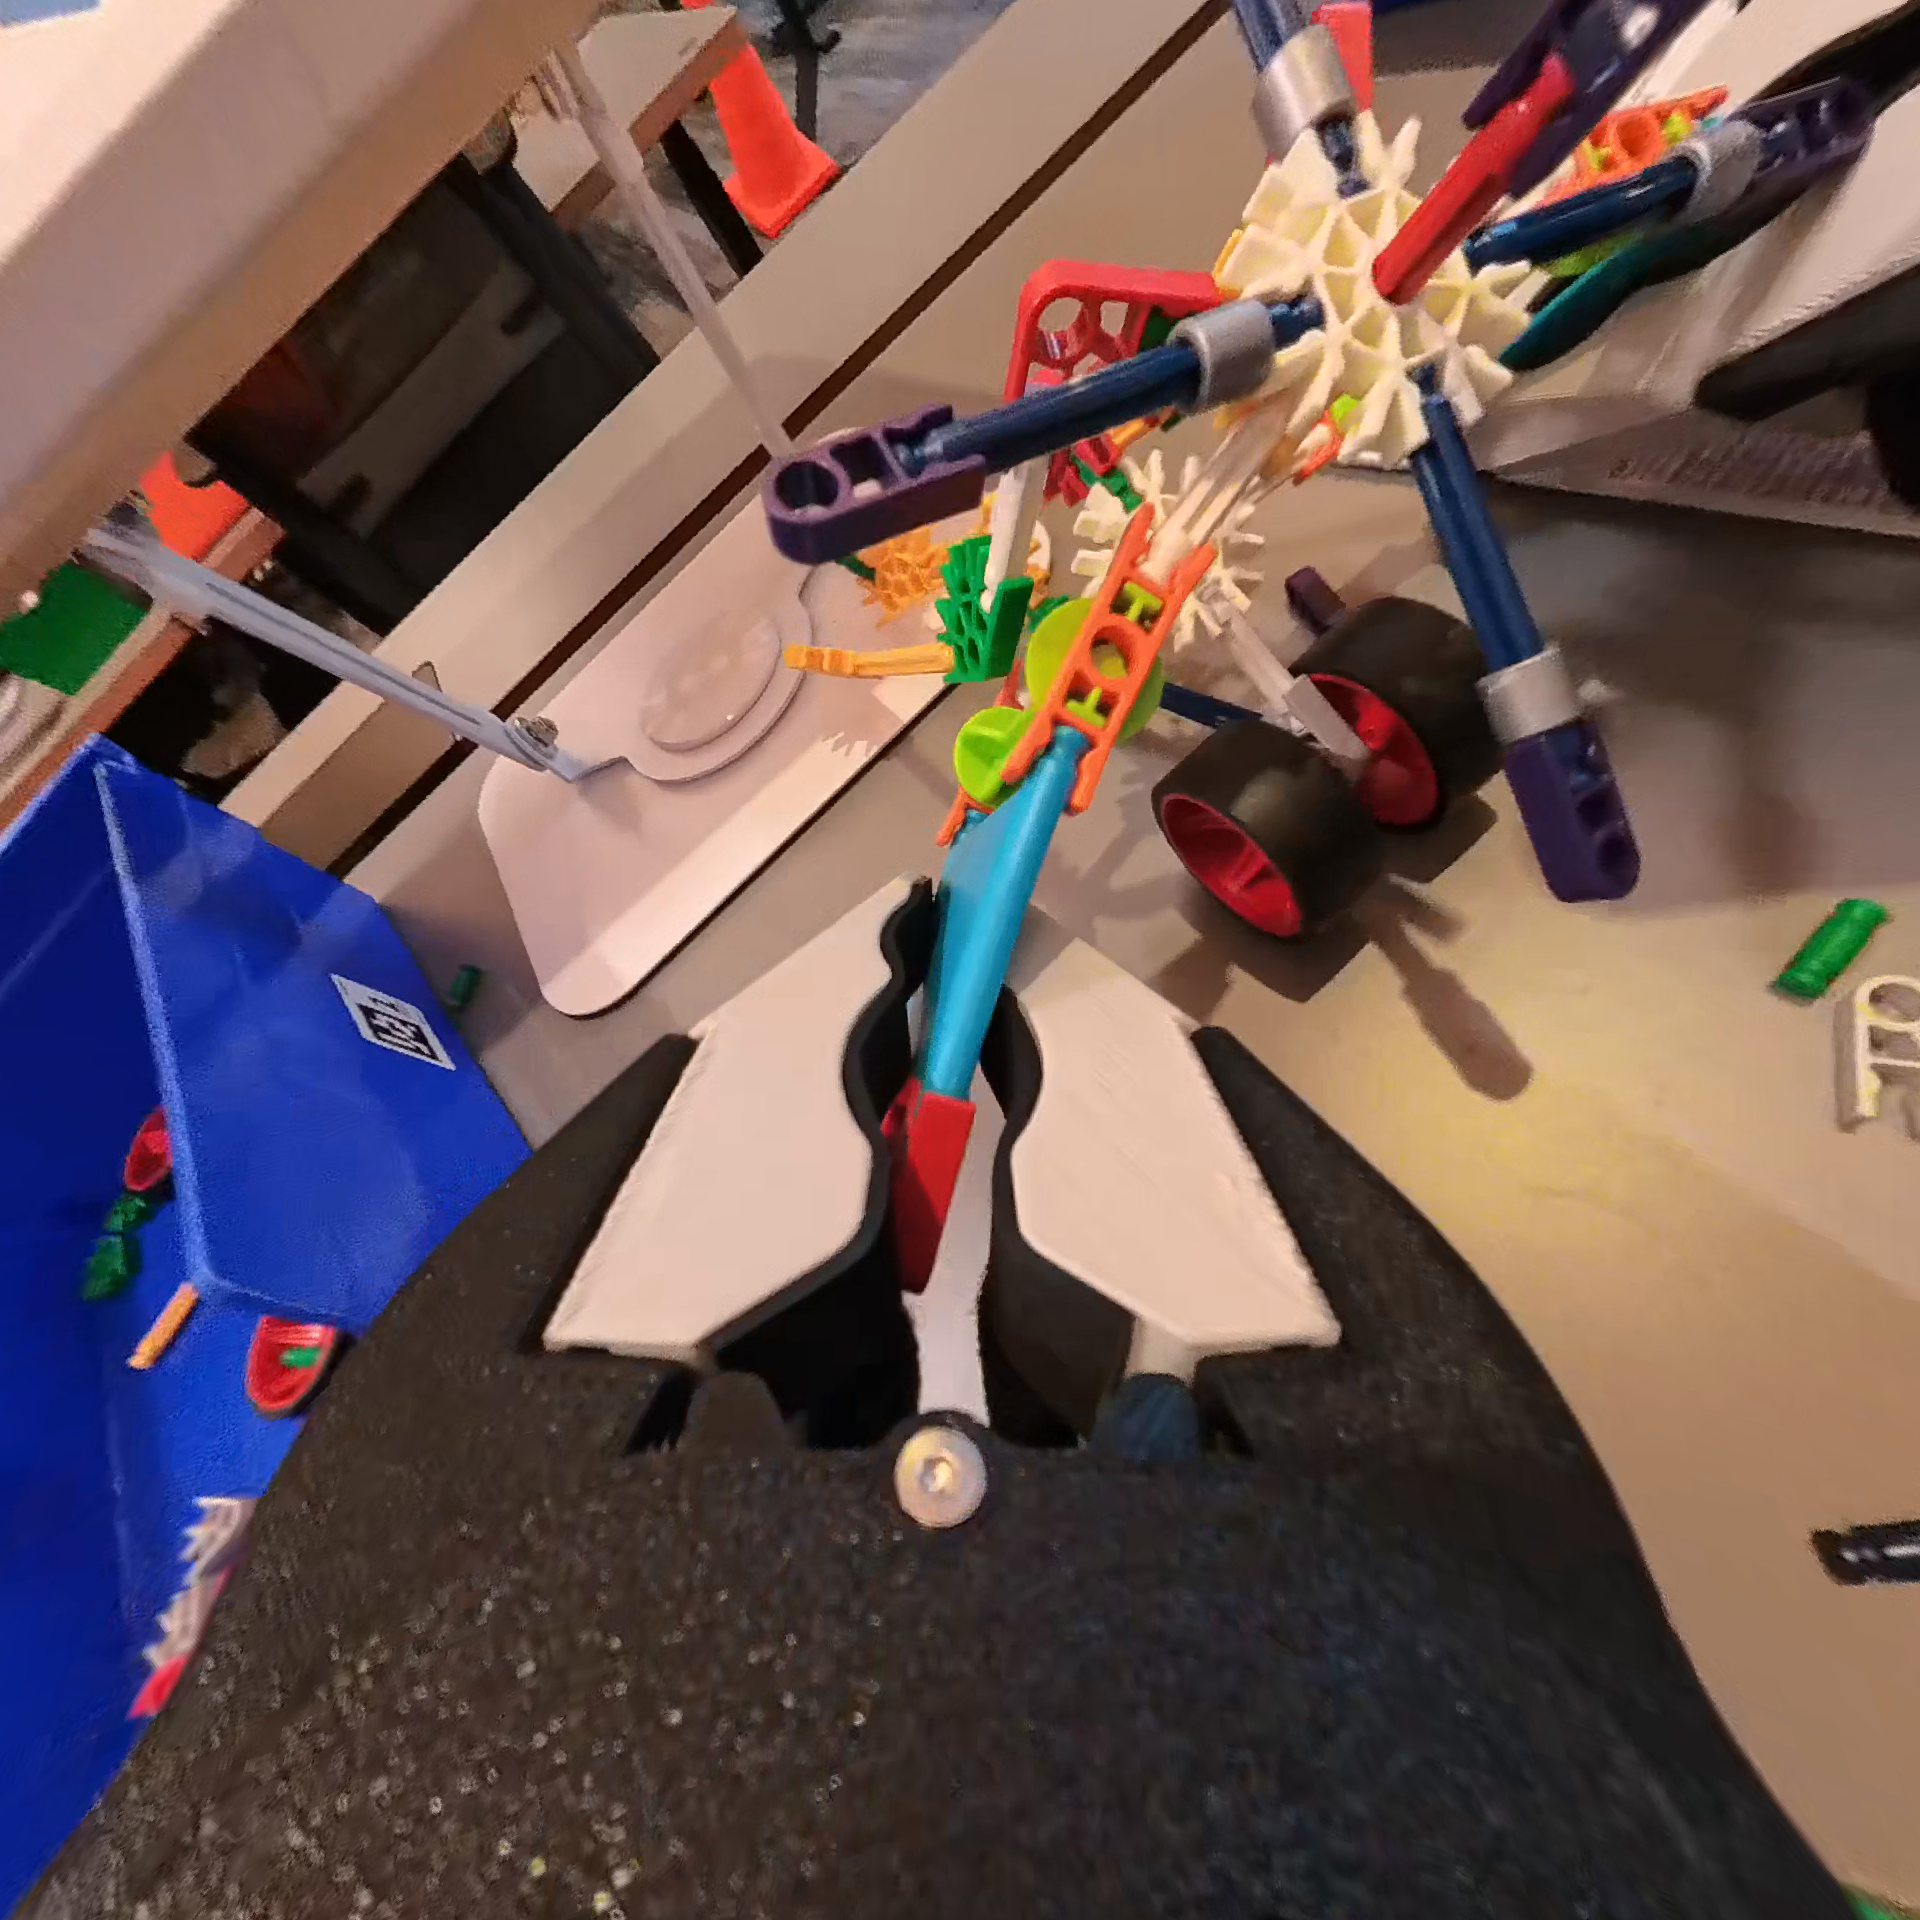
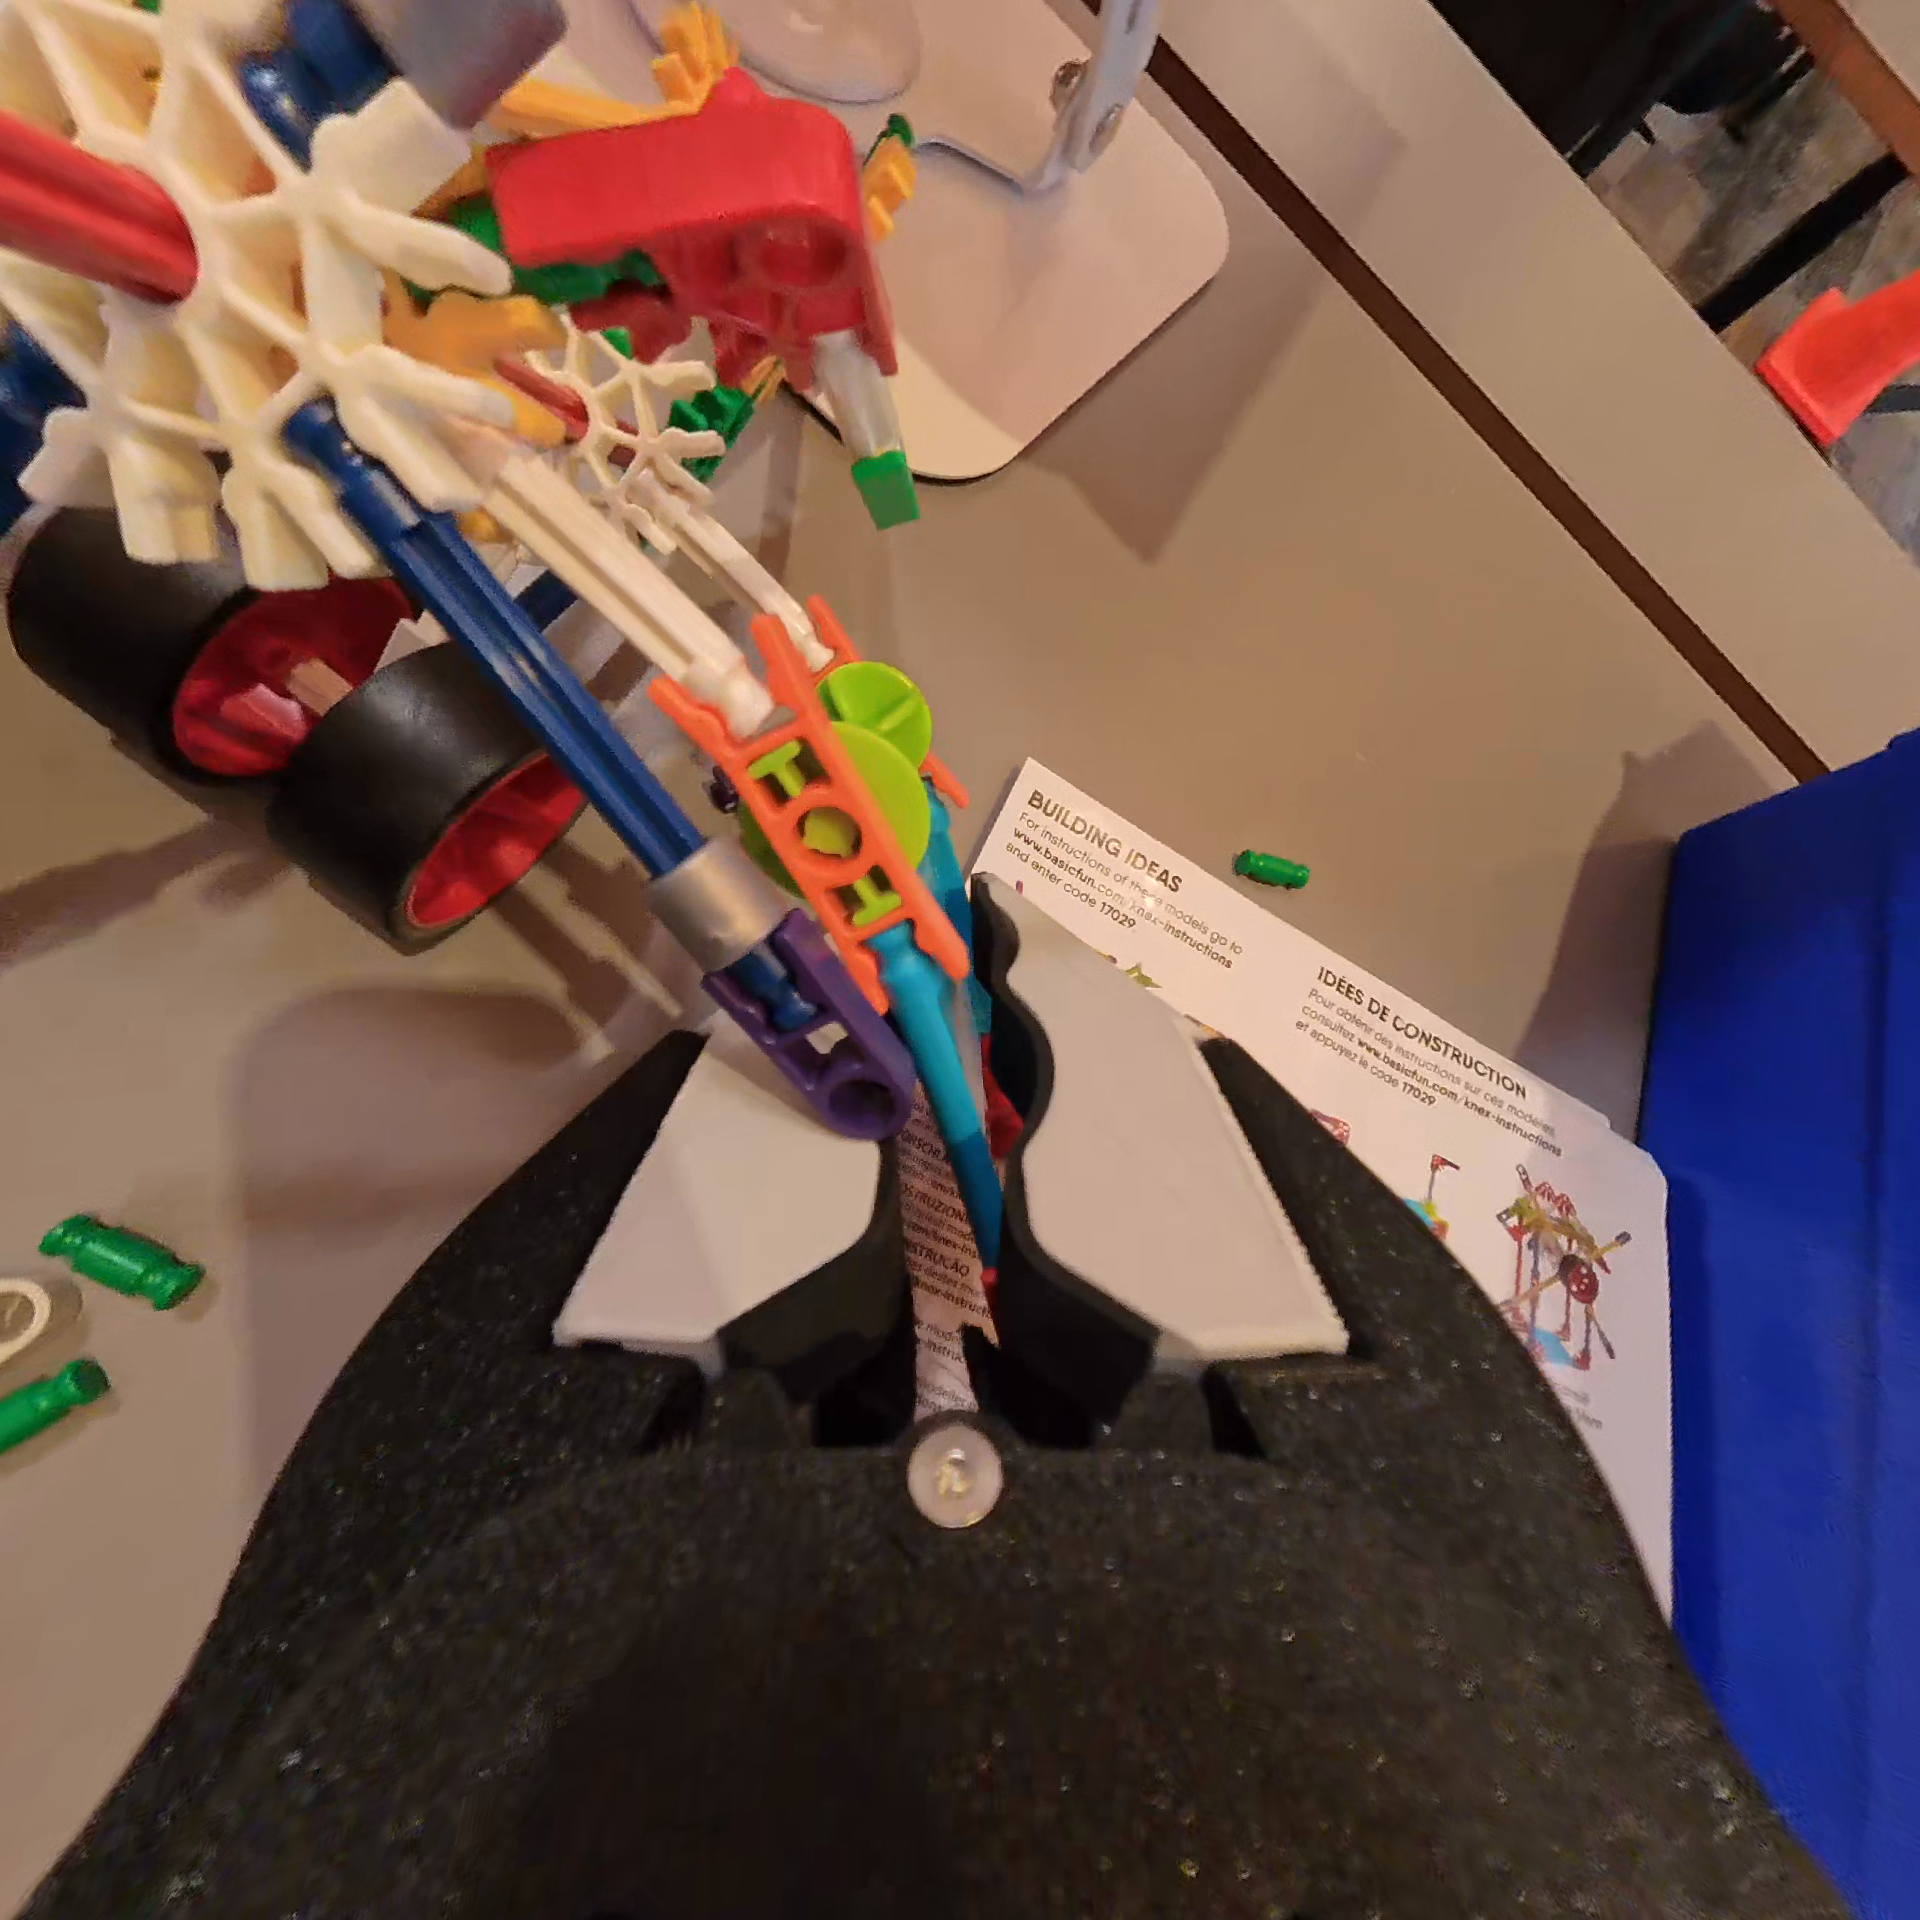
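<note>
Grippers both on one light-blue rod (image 1: pixel 992 935) of a multicoloured rod-and-connector model (image 1: pixel 1340 301). Left gripper (image 1: pixel 961 997) clenched on rod, fingers (image 1: pixel 769 1122) closed about it; red connector (image 1: pixel 925 1164) at rod's near end, deeper between jaws. Right gripper (image 2: pixel 971 1049) closed on same rod (image 2: pixel 940 1070), purple connector (image 2: pixel 836 1060) lying across its left finger. Rod's long axis straight ahead along fingers in both views, model beyond the tips, raised off grey table (image 1: pixel 1507 1195). Black wheels (image 1: pixel 1268 821) near table. Left view only: white stand base (image 1: pixel 623 873), blue box (image 1: pixel 270 1039) inside. Right view only: printed sheet (image 2: pixel 1382 1049), loose green rods (image 2: pixel 120 1259).
</note>
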The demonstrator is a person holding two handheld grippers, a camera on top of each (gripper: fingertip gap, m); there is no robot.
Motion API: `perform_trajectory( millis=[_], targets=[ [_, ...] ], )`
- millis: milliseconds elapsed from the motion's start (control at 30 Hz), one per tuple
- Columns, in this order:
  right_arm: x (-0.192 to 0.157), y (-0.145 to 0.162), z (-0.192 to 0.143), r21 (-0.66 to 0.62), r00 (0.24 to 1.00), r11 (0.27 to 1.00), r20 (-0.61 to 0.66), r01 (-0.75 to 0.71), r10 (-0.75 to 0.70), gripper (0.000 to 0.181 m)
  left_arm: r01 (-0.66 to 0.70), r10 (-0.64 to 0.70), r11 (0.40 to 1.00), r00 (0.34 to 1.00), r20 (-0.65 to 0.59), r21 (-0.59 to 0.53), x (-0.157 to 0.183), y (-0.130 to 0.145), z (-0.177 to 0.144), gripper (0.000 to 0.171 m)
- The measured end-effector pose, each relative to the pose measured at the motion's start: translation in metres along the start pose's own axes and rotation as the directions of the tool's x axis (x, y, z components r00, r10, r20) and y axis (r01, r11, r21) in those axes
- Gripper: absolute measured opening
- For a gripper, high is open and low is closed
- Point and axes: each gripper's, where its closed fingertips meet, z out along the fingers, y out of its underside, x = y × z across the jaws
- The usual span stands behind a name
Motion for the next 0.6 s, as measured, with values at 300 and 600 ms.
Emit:
perform_trajectory(
  millis=[300,600],
  targets=[
    [-0.013,-0.013,-0.008,0.074,1.0,0.997,0.022,0.008,-0.01,0.001,0.03,-0.03,0.999,0.998,-0.049,0.014,0.021,-0.001,0.006,0.002],
    [-0.008,-0.026,-0.03,0.195,0.987,0.98,0.16,-0.048,0.016,0.002,0.079,-0.066,0.995,0.977,-0.204,0.054,0.01,-0.002,-0.011,0.001]
  ],
)
